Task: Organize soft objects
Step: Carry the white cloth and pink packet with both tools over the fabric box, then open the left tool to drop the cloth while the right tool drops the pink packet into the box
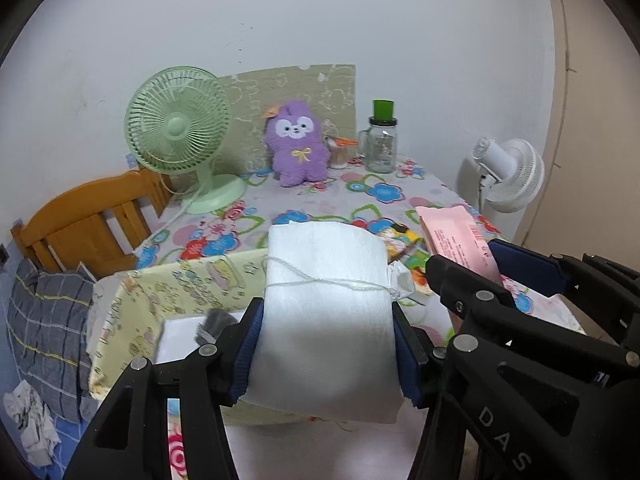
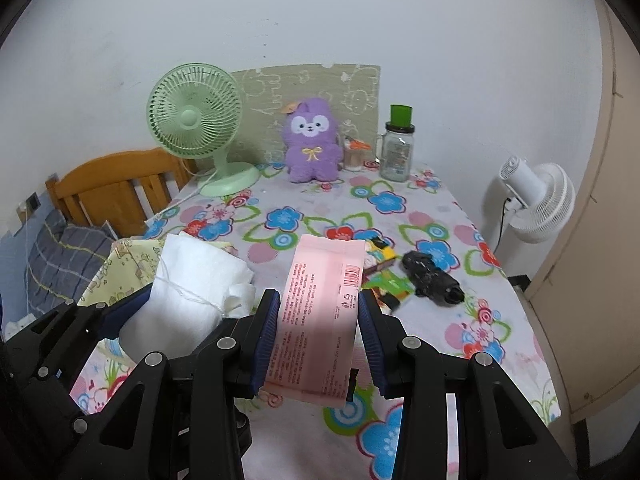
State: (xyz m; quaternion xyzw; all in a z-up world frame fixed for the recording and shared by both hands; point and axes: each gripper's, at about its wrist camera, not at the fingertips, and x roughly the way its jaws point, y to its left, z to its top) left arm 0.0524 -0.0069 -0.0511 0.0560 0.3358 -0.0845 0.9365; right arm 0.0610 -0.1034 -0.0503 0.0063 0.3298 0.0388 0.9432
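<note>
White and soft, the roll (image 1: 326, 320) tied round with a thin string (image 1: 332, 282) fills the lower middle of the left wrist view, where the left gripper (image 1: 326, 344) has its jaws clamped on it, blue pads pressing both sides; the same roll shows at lower left of the right wrist view (image 2: 192, 300), held up above the table (image 2: 500, 344). At the bottom centre of the right wrist view the right gripper (image 2: 318, 340) is clamped on a pink pack (image 2: 320, 316) with a barcode and small print, which stands tilted up from the jaws; in the left wrist view that pack (image 1: 456, 236) sits at right, just beside the roll. Behind the roll at lower left of the left wrist view is a yellow printed box (image 1: 180, 284) with a dark fuzzy thing (image 1: 212, 326) showing inside, too blurred to name. On the flowered cloth, right of centre in the right wrist view, lies a black bundle (image 2: 434, 280), near some bright packets (image 2: 384, 268). Along the wall at upper centre stand a green fan (image 2: 196, 120), a purple plush (image 2: 310, 140) and a jar (image 2: 398, 148) with a green cap
</note>
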